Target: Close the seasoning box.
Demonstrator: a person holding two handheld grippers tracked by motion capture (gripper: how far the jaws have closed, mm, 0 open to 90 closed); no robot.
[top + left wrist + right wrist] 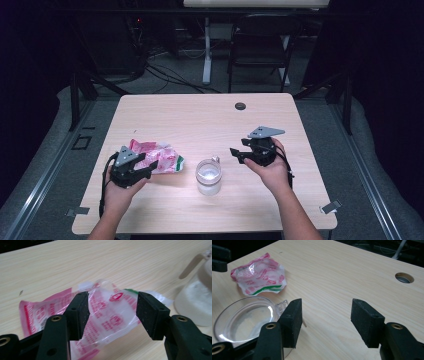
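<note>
A crumpled clear plastic bag (162,157) printed in pink and red, with a green stripe, lies on the wooden table (200,120) at the left. My left gripper (148,167) stands open just left of the bag. In the left gripper view the bag (110,312) shows between the spread jaws of my left gripper (112,298), and neither pad presses on it. A clear glass cup (208,176) with a handle and something white inside stands near the table's middle. To the cup's right my right gripper (235,155) is open, pointing left. Bare table lies between the jaws of my right gripper (327,305), with the cup (244,317) at the lower left.
A round cable hole (240,106) sits near the table's far edge. Beyond the table stand a dark folding chair (260,45) and a white desk leg (206,55), with cables on the floor. The person's forearms come in from the near edge.
</note>
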